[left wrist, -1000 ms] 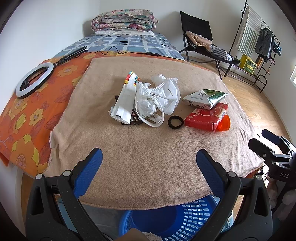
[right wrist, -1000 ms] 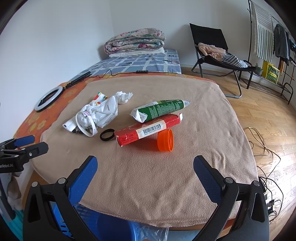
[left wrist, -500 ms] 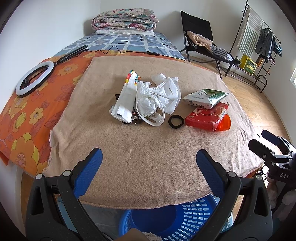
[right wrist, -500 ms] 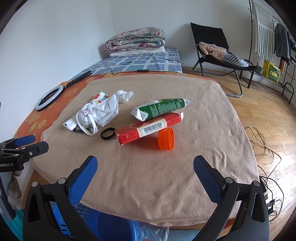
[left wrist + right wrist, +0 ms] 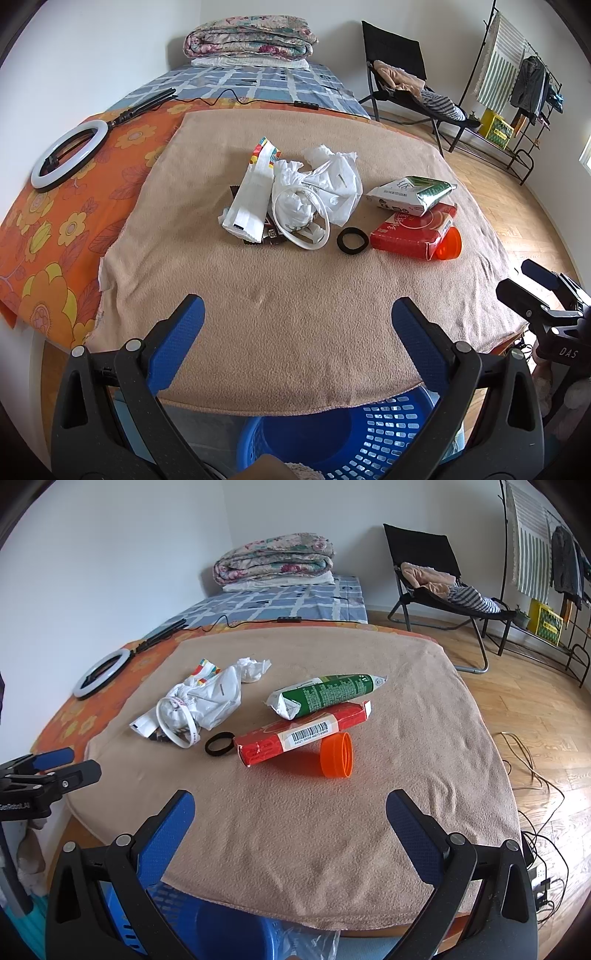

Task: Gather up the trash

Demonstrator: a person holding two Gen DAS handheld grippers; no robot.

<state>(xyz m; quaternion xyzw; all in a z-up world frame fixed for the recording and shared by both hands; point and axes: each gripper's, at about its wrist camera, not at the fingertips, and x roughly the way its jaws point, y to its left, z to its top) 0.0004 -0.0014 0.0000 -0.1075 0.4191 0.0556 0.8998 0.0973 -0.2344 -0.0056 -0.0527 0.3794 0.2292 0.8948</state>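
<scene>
Nothing has moved since a second ago. Both the left gripper and right gripper gape wide, empty. At twelve o'clock lie crumpled white bags, a red box and an orange cap.

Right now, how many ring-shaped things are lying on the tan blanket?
2: a black ring beside the red box, and a white ring on the crumpled bags. More may hide underneath.

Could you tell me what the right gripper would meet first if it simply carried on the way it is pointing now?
Probably the orange cap, lying nearest in line with the open right gripper, with the red box resting on it just behind. Only bare beige blanket lies between; depth is uncertain.
</scene>
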